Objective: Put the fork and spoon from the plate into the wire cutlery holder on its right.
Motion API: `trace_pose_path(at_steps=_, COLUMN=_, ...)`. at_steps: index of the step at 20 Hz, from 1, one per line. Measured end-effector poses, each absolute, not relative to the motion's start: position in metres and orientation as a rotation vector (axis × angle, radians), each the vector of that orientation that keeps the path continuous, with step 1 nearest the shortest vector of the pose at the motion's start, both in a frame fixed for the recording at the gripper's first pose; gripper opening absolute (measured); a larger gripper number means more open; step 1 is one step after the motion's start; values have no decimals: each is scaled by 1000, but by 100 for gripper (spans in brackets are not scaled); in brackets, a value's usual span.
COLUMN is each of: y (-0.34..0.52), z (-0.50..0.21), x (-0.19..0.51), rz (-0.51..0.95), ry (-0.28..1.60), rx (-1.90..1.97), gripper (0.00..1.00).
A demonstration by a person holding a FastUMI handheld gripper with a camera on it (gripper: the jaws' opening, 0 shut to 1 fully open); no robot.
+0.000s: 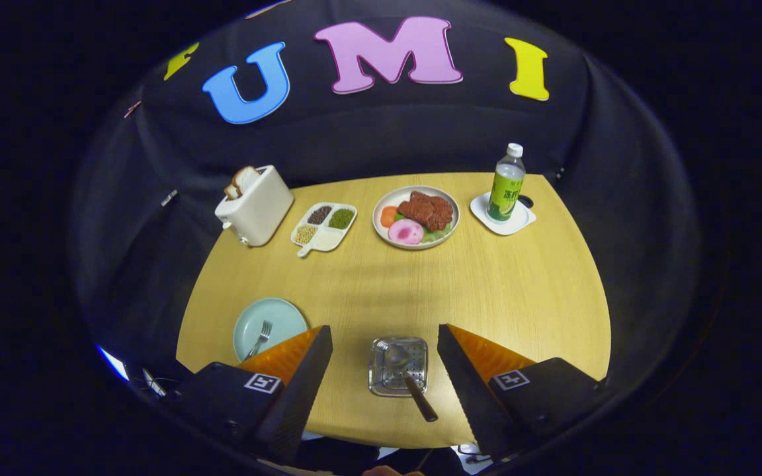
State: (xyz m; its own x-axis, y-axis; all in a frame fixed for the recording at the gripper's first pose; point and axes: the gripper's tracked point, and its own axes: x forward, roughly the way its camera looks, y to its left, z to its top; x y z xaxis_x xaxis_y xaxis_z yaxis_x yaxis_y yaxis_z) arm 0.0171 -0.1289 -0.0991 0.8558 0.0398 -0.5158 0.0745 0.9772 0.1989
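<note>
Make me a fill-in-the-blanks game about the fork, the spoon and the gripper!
1. The fork lies on the light ___ plate.
2. The spoon is in the wire ___.
3. The gripper fingers are spread ___, holding nothing.
4. Bread sticks out of the ___.

Missing words: blue; cutlery holder; open; toaster.

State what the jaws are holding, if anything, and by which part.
Nothing. The gripper is open above the square wire cutlery holder, where the brown-handled metal spoon already sits.

Staged dining booth, black cloth wall, wood table w/ toaster, food plate
</note>
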Motion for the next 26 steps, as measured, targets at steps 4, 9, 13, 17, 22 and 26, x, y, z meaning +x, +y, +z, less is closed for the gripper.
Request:
trace_pose_path(at_steps=4, y=-96, z=-76, x=20, rz=-2, ry=430, rx=201, gripper=99)
trace_pose_path(at_steps=9, y=-25, z=-86, x=24, rz=57, ry=395, rx=185, gripper=99)
trace_pose_path(at_steps=13, y=34, z=-107, x=28, rz=123, ry=419, rx=168, gripper=99)
trace_pose_path(at_steps=17, y=80, z=-153, x=31, rz=153, ry=514, rx=146, gripper=99)
trace_pose_path(at_steps=22, y=124, z=-220, x=36, rz=155, ry=711, rx=146, gripper=100)
trace_pose_path(at_steps=26, y=144, z=-254, x=51, rz=143, ry=814, rx=128, gripper=100)
